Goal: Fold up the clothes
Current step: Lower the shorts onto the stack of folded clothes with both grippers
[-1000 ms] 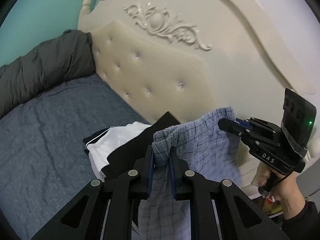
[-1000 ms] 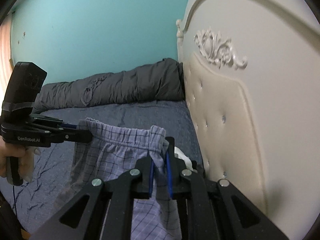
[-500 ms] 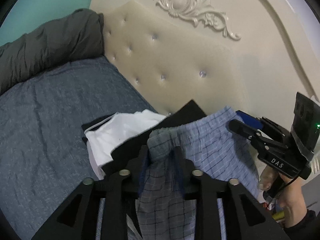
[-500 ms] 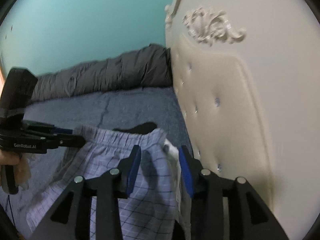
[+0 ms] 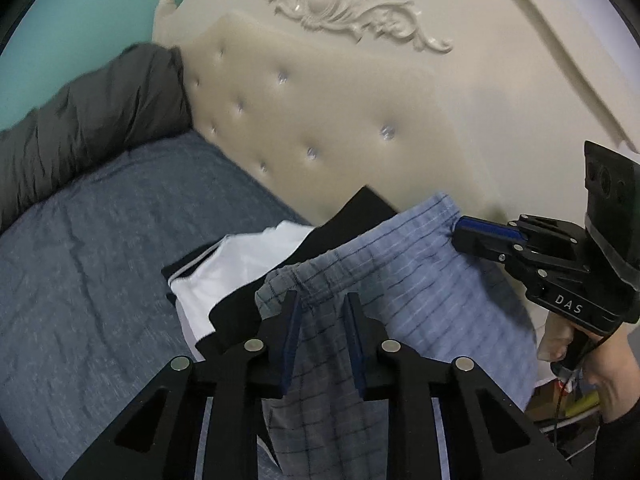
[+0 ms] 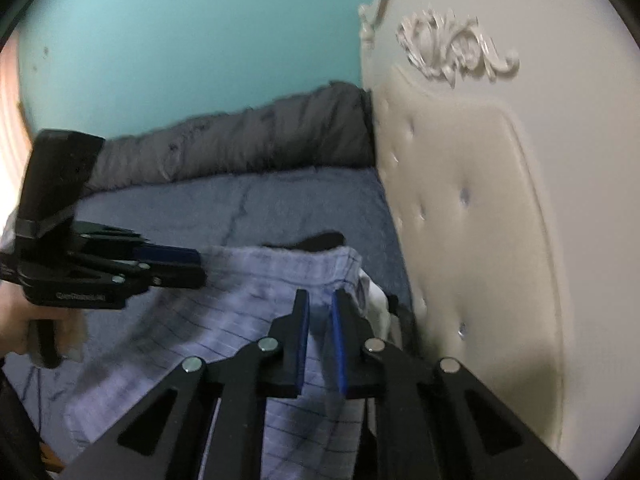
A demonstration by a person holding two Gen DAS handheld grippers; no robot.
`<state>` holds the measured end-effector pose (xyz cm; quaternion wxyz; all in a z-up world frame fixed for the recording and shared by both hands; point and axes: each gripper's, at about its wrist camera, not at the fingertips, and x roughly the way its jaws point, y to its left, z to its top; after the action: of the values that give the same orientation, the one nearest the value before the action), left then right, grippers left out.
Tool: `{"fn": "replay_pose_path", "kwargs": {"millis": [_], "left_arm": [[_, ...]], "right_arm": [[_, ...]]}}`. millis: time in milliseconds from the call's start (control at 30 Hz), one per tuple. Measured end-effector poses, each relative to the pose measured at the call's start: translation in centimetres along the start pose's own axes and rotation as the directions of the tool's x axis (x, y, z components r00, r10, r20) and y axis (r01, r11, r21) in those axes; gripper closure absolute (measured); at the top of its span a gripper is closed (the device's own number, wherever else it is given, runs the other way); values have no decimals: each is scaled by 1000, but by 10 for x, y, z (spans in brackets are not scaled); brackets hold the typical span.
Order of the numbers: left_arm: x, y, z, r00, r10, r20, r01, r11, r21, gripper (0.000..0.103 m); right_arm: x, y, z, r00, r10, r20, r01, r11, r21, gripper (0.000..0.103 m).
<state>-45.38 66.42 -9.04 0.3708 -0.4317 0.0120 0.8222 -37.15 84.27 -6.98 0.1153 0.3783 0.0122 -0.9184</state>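
Blue checked shorts [image 5: 404, 280] lie spread over a pile of black and white clothes [image 5: 224, 276] by the headboard. My left gripper [image 5: 322, 304] is closing at the waistband's left end. The cloth runs flat between its jaws and is not pinched. The left gripper [image 6: 200, 264] also shows at the shorts' [image 6: 248, 304] left edge in the right wrist view. My right gripper [image 6: 320, 300] is closing too, its pads narrow on a fold of cloth at the waistband's right end. The right gripper's tips [image 5: 460, 232] meet the waistband corner in the left wrist view.
The blue bedsheet [image 5: 92, 260] stretches to the left. A dark grey duvet roll [image 5: 88, 120] lies along the teal wall [image 6: 200, 40]. The cream tufted headboard [image 5: 340, 132] stands close behind the pile. A hand [image 5: 612, 364] holds the right gripper.
Both grippers sank toward the bed with the shorts. Both jaws opened half a second ago and have come closer together again. The shorts now rest on the clothes pile instead of hanging.
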Motion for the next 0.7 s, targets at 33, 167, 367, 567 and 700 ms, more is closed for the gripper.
{"fn": "replay_pose_path", "kwargs": {"millis": [33, 167, 367, 567, 700], "left_arm": [[2, 2, -1, 1000, 2, -3, -2, 1000, -3, 82], [5, 5, -2, 1000, 4, -6, -4, 1000, -7, 82], [-20, -4, 0, 999, -1, 33, 1, 1000, 0, 82], [-41, -22, -17, 1000, -14, 5, 14, 999, 33, 82], [-48, -39, -39, 999, -30, -18, 31, 996, 81, 82]], "right_arm": [[4, -3, -2, 1000, -13, -11, 13, 1000, 10, 93], [16, -15, -13, 999, -34, -36, 36, 997, 69, 93], [-5, -16, -13, 998, -52, 21, 50, 996, 79, 93], [-34, -8, -20, 998, -1, 64, -4, 996, 86, 93], [-45, 10, -39, 998, 34, 50, -36, 998, 49, 93]]}}
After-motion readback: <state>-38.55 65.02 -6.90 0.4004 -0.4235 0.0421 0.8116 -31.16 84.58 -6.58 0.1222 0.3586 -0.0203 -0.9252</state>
